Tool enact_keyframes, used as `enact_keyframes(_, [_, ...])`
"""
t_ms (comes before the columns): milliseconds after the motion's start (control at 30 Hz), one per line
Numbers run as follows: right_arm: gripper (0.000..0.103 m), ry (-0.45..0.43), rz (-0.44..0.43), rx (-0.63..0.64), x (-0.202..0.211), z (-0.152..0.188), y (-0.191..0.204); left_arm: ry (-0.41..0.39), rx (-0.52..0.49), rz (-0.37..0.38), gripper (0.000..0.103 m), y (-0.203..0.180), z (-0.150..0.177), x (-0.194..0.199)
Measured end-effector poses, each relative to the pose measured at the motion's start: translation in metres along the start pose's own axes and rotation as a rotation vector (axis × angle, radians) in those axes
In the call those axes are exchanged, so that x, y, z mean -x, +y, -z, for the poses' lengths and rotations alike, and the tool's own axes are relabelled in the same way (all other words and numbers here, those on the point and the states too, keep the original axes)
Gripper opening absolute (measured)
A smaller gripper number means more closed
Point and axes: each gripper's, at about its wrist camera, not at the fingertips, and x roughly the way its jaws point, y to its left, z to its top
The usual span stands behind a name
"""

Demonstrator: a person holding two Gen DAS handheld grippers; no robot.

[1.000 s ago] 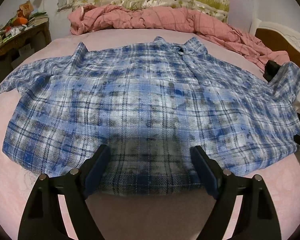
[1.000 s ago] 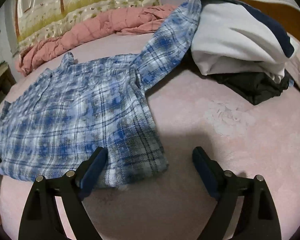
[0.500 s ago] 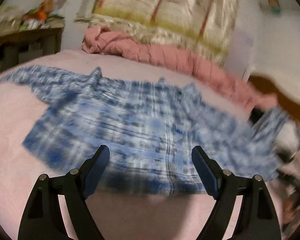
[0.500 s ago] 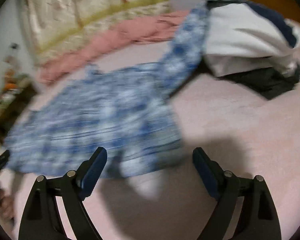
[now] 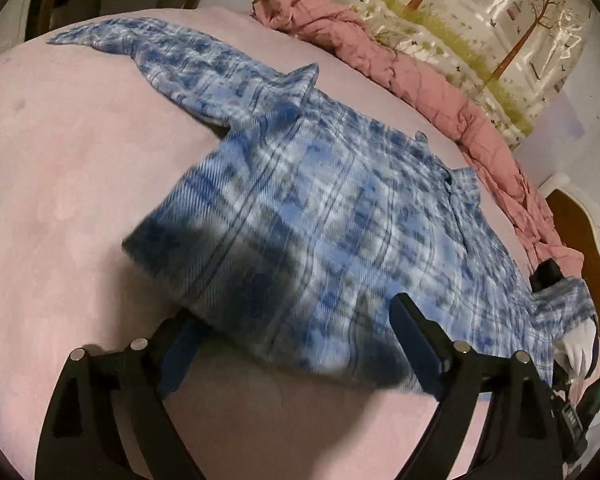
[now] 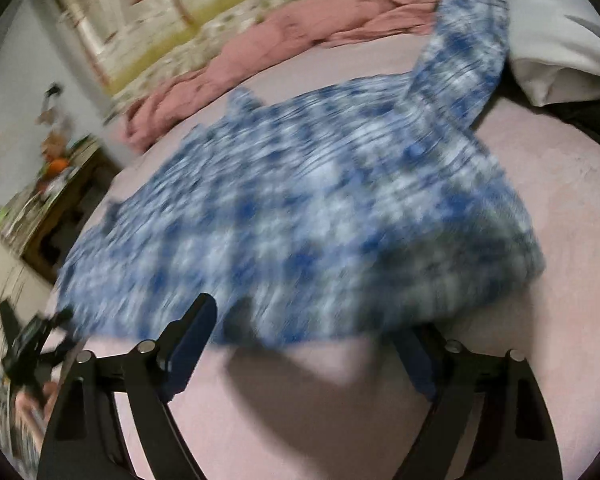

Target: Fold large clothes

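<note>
Since the earlier frame, both views have been swung: in the left wrist view the blue plaid shirt (image 5: 332,216) is now seen tilted, running from upper left to lower right, w/ its near left hem corner brought close to the left gripper (image 5: 296,340). Its fingers (image 5: 414,338) have just been opened a bit further and are kept spread wide; the hem is seen above and between them, but nothing is clamped. The shirt is laid flat on the pink bed (image 5: 68,152), one sleeve stretched toward the far left, a crumpled pink quilt (image 5: 420,80) lying beyond it. In the right wrist view, heavily blurred, the shirt (image 6: 320,208) is seen spread across the bed (image 6: 560,280), its other sleeve draped up onto a white cloth pile (image 6: 560,28). The right gripper (image 6: 308,340) has just been narrowed slightly yet is released, fingers (image 6: 188,340) wide apart at the hem; contact w/ the cloth can't be told.
</note>
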Motion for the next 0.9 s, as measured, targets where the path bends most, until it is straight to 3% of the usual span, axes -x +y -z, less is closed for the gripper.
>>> enact_keyframes(100, [0.083,-0.022,0.025,-0.014,-0.006,-0.009,-0.004,0.009,-0.039,-0.031,0.089,0.000,-0.007,-0.008])
enact_keyframes(200, [0.062,-0.037,0.105,-0.010,-0.007,-0.012,-0.006,0.003,-0.044,-0.052,0.080,0.001,-0.003,0.002])
enact_keyframes(367, [0.059,-0.064,0.008,-0.093,0.003,-0.009,-0.027,0.022,0.004,0.024,0.080,0.013,0.022,0.030])
enact_keyframes(500, [0.059,-0.066,0.036,-0.070,0.003,-0.005,-0.024,0.085,0.055,0.105,0.094,0.006,0.023,0.033])
enact_keyframes(633, [0.059,-0.066,0.048,-0.058,0.002,-0.005,-0.018,0.054,0.051,0.064,0.093,0.003,0.006,0.007])
enact_keyframes(800, [0.059,-0.067,0.039,-0.064,0.001,-0.004,-0.016,0.034,0.014,-0.041,0.093,-0.011,-0.008,-0.012])
enact_keyframes(867, [0.059,-0.060,0.071,-0.037,-0.001,-0.004,-0.012,0.033,-0.009,-0.085,0.087,-0.015,-0.013,-0.020])
enact_keyframes(900, [0.054,-0.059,0.085,-0.025,-0.002,-0.004,-0.009,0.021,-0.017,-0.120,0.066,-0.015,-0.014,-0.020])
